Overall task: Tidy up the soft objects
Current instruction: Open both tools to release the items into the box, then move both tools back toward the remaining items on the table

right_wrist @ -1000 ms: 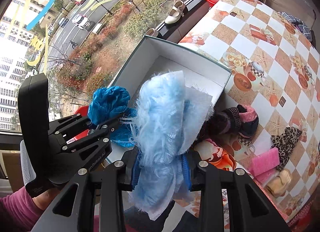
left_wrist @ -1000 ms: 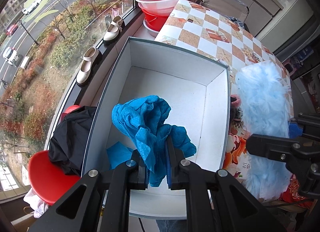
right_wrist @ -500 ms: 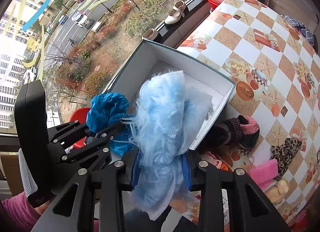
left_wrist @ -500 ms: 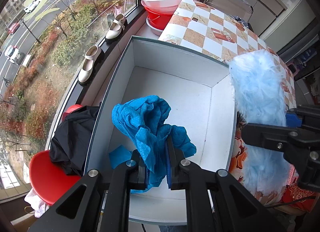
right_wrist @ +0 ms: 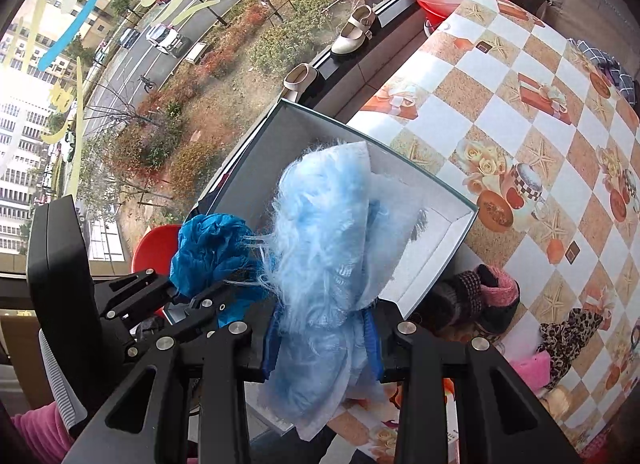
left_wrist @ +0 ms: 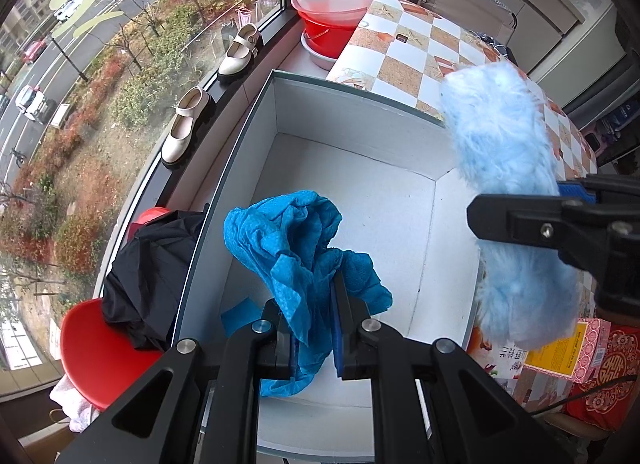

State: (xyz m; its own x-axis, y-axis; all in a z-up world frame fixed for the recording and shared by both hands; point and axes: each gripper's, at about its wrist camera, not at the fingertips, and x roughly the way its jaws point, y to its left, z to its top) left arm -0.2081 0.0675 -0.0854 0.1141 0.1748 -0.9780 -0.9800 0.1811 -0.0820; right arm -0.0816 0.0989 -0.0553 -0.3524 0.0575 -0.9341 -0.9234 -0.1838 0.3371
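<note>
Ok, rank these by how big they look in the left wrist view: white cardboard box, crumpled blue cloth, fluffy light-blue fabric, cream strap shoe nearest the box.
1. White cardboard box
2. Fluffy light-blue fabric and crumpled blue cloth: alike, both near the camera, unranked
3. Cream strap shoe

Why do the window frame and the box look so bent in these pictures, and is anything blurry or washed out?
Left wrist view: the fisheye lens bows the white box rim; daylight is even and the blue cloth is sharp. Right wrist view: the same curving, and the buildings at far left are washed out.

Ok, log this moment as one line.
left gripper: shut on blue cloth over white box | right gripper: shut on fluffy light-blue piece | nothing released yet
</note>
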